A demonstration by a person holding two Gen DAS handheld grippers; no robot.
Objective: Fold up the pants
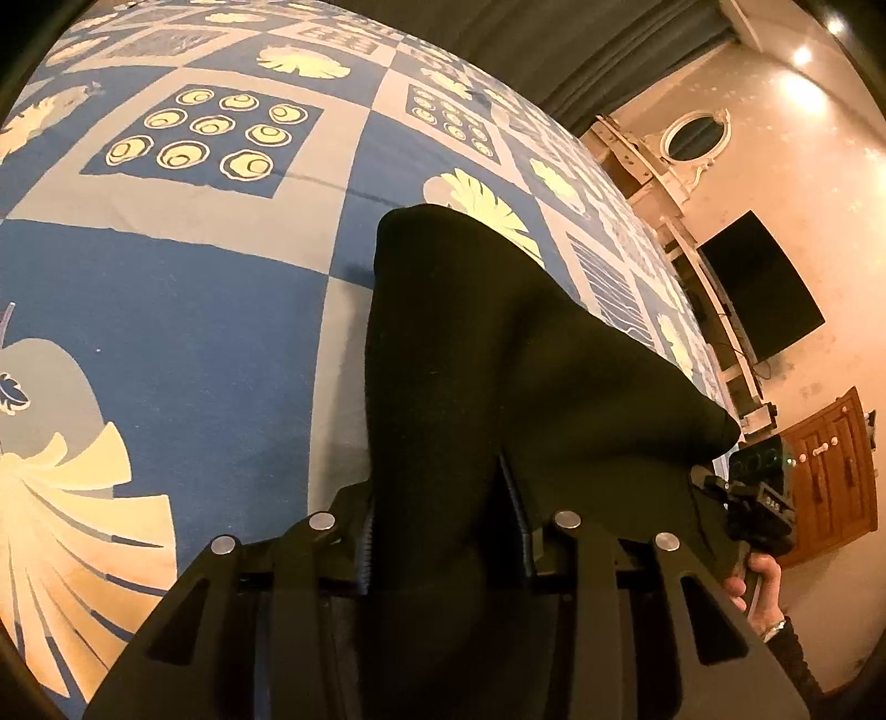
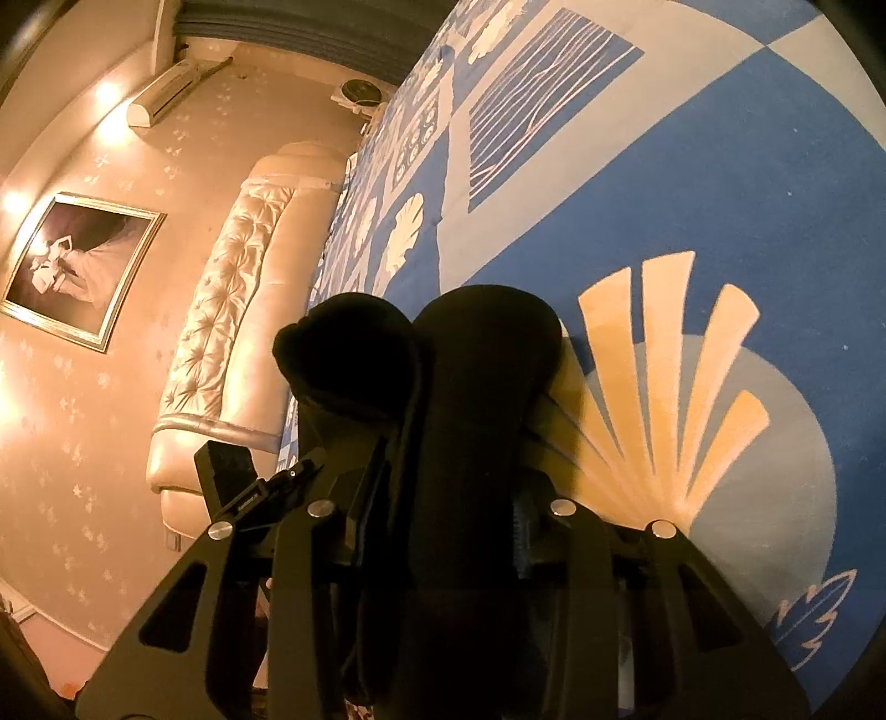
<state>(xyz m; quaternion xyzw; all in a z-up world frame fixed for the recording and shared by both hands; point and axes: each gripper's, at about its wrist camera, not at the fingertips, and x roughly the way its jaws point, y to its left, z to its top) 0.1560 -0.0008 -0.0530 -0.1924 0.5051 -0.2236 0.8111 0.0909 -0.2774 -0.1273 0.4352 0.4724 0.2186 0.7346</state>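
The black pants (image 1: pixel 470 354) hang lifted above the bed's blue patterned cover (image 1: pixel 194 310). My left gripper (image 1: pixel 446 531) is shut on the pants, with cloth running up between its fingers and stretching right toward the other gripper (image 1: pixel 758 498), seen at the right edge. In the right wrist view, my right gripper (image 2: pixel 443 515) is shut on the pants (image 2: pixel 476 387), which bunch in two dark rounded folds over the fingers. The left gripper's body (image 2: pixel 243 487) shows at the left, close by. The fingertips of both are hidden by cloth.
The bed cover (image 2: pixel 720 194) has cream fans and squares. A tufted headboard (image 2: pixel 232 310), a framed picture (image 2: pixel 77 266) and an air conditioner (image 2: pixel 166 94) are on one side. A dark TV (image 1: pixel 758 282), a wooden door (image 1: pixel 830 471) and curtains (image 1: pixel 581 50) are on the other.
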